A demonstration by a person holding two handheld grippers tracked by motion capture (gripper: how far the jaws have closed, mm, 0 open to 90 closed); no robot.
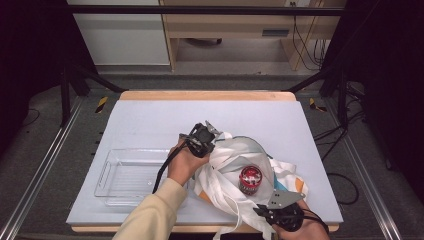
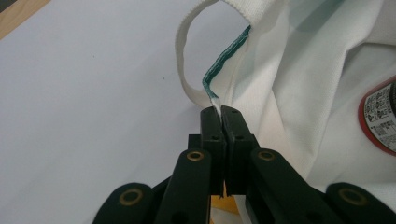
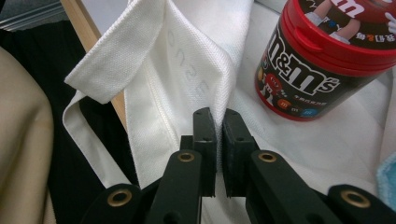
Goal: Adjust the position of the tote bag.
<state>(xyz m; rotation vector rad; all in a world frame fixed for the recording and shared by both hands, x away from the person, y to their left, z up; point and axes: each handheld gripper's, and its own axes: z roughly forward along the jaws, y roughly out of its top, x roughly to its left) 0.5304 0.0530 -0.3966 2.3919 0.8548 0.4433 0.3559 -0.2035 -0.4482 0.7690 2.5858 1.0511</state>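
Pale grey matting covers the tabletop (image 1: pixel 150 120), whose wooden rim shows along the near and far edges. At the near edge toward the right corner, the right tongs (image 3: pixel 219 114) are clenched on a fold of the white cloth bag (image 1: pixel 227 167), beside one of its woven handles (image 3: pixel 116 60), which hangs over the wooden edge. Just beyond them a red-lidded M&M's candy tub (image 1: pixel 250 179) lies on the bag's cloth, tilted, its lid facing up and toward the near edge. The crumpled bag stretches its long axis from the near right corner toward the tabletop's middle. There the left tongs (image 2: pixel 219 112) grip the bag's green-trimmed rim (image 2: pixel 224 58), next to another handle loop. Left of the bag, a clear plastic tray (image 1: pixel 107 175) sits near the left edge.
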